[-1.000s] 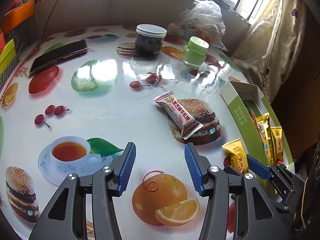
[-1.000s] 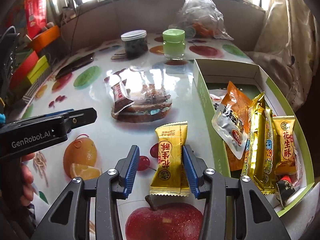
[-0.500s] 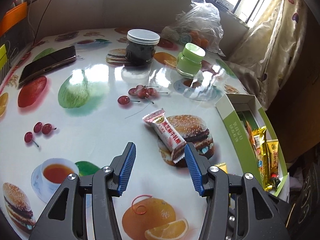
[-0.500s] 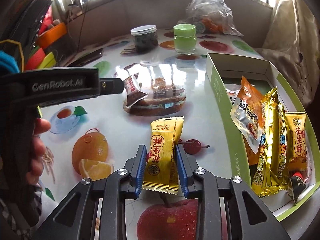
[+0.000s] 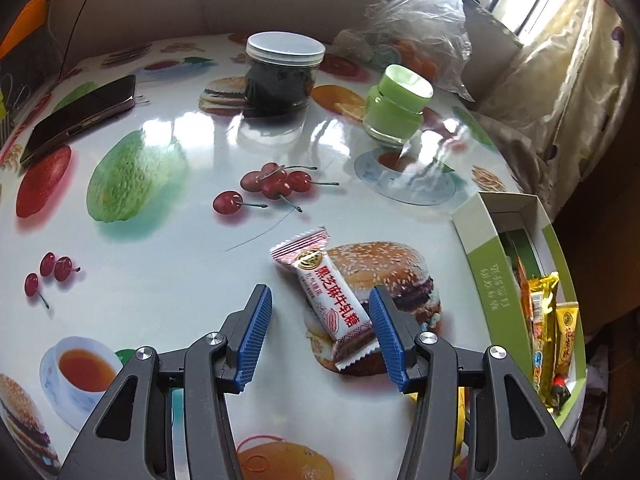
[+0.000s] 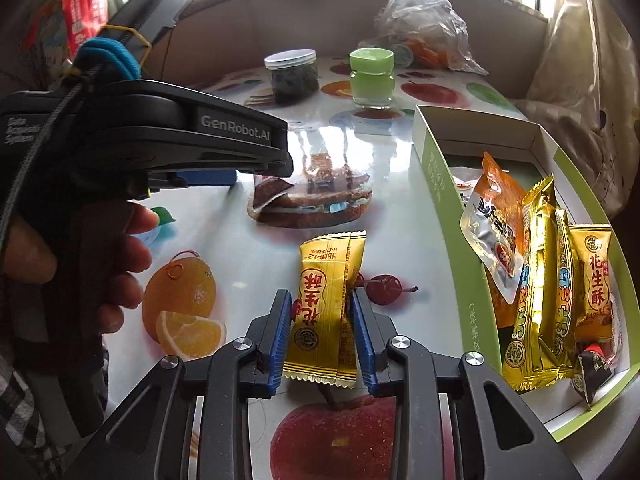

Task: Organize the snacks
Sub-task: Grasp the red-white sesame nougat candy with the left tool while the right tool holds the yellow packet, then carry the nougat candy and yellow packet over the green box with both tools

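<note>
A pink-and-white snack bar (image 5: pixel 329 296) lies on the fruit-print table, over a printed burger. My left gripper (image 5: pixel 320 328) is open with its blue fingers on either side of the bar's near half. In the right wrist view the bar (image 6: pixel 269 192) shows just beyond the left gripper's body. My right gripper (image 6: pixel 322 332) is shut on a yellow snack packet (image 6: pixel 326 308), held just above the table. A green-and-white box (image 6: pixel 436 184) at the right holds several yellow and orange snack packets (image 6: pixel 540 280). The box (image 5: pixel 486 276) also shows in the left wrist view.
A dark jar with a white lid (image 5: pixel 284 76), a green jar (image 5: pixel 396 108) and a plastic bag (image 5: pixel 416 20) stand at the back. A phone (image 5: pixel 76 116) lies at the back left. The person's hand (image 6: pixel 80 260) holds the left gripper at left.
My left gripper has moved forward until its fingers straddle the pink snack bar. My right gripper has closed on the yellow packet and lifted it slightly.
</note>
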Demonstrator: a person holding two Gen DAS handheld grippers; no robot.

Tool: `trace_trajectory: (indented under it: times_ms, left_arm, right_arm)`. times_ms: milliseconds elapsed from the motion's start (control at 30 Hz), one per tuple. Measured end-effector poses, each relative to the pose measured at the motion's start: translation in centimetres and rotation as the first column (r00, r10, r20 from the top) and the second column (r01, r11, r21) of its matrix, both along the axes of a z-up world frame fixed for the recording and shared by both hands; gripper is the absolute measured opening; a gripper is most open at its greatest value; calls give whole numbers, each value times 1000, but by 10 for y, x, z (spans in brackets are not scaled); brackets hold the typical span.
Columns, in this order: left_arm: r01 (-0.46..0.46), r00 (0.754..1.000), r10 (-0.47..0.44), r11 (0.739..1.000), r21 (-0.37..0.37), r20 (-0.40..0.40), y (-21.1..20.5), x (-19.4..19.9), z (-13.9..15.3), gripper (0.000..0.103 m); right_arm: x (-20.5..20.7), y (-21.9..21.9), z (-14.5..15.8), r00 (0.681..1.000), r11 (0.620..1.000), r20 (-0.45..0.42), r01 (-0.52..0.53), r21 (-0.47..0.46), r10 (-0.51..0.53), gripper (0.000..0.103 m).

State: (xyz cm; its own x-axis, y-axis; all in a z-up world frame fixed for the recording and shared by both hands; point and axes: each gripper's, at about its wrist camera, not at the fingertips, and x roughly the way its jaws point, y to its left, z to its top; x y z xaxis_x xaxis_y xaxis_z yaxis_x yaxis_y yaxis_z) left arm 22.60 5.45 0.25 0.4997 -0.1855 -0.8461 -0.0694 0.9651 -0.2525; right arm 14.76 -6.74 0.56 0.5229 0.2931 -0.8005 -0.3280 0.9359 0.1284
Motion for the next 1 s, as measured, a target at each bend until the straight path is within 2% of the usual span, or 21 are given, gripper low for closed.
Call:
trace_trajectory:
  times_ms: [367,433,500,600,1000]
  left_arm:
    - [12,1000,-12,1000,6,20,-4,7,-1,51]
    - [13,1000,-13,1000,15,22,-5,7,-1,35]
    - [12,1000,-13,1000,25,22,-5,8,-2,27]
    - [13,1000,-13,1000,28,21,-5,8,-2,21]
    - [17,1000,-17,1000,27,26,-5,3,-1,19]
  right_arm:
    - [-1,0,1,1000,1000,0,5,10,-5,28]
    - [-1,-1,1,1000,1000,1,7,9,-7,28]
    - [-1,-2,1,1000,1000,1,12,11,-12,28]
    - [-1,-4,1,1000,1000,-1,17,16,-17,28]
    - [-1,-9,1,1000,999,-1,24,25,-24,27]
